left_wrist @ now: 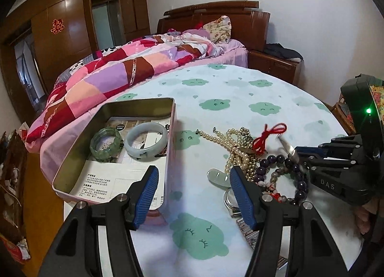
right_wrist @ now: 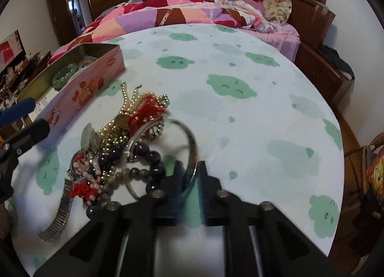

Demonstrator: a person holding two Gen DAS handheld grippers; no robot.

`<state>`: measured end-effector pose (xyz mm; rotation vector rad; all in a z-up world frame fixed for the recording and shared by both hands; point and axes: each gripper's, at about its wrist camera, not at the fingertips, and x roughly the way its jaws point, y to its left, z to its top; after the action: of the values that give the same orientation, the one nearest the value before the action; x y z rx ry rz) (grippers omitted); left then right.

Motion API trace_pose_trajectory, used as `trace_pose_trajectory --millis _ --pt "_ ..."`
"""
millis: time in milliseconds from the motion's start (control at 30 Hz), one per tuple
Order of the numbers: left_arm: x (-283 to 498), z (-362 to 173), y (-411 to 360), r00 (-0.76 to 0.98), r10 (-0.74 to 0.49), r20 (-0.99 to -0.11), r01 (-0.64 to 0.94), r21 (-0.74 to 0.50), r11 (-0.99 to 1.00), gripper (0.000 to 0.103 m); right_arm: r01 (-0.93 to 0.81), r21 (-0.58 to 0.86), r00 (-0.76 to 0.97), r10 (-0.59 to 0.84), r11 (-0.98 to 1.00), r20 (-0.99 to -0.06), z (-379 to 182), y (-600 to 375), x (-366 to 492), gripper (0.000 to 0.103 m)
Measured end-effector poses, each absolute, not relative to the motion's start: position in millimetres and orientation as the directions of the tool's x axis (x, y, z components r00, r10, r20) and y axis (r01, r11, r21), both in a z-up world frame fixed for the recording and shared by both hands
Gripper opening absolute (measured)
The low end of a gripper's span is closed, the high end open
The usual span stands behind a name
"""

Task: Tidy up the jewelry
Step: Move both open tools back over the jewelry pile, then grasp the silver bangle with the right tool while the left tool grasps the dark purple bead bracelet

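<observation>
Two bangles, green [left_wrist: 105, 141] and pale [left_wrist: 146, 141], already lie in the tin [left_wrist: 72, 156] at the left, while the beaded heap [left_wrist: 254, 156] waits on the tabletop [left_wrist: 228, 99]; the right claw [right_wrist: 190, 173] pinches a silver bangle [right_wrist: 189, 140], the left claw [left_wrist: 194, 195] gapes empty.

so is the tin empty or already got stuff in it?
Not empty. The open tin holds a green bangle and a pale jade bangle, both lying on printed paper.
</observation>
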<state>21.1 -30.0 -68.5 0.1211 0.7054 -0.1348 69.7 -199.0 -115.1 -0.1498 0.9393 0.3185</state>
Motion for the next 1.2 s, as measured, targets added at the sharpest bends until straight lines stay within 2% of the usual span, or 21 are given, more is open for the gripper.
trace_pose_trajectory --millis 100,767,1033,1200 --pt "21 -68 -31 0.751 -0.092 -0.654 0.172 0.06 0.983 0.062 -0.319 0.052 0.548 0.229 0.946 -0.804 -115 -206 70 0.005" --pt "24 -68 -45 0.727 -0.133 -0.674 0.226 0.051 0.973 0.062 -0.143 0.051 0.627 0.13 0.988 -0.768 -101 -261 83 0.005" --pt "18 -67 -83 0.729 -0.167 -0.664 0.329 0.127 0.936 0.062 -0.157 0.05 0.619 0.138 0.986 -0.773 -107 -258 84 0.005" --pt "27 -60 -104 0.701 -0.234 -0.673 0.392 0.09 0.915 0.062 -0.16 0.047 0.62 0.138 0.986 -0.773 -107 -259 79 0.005"
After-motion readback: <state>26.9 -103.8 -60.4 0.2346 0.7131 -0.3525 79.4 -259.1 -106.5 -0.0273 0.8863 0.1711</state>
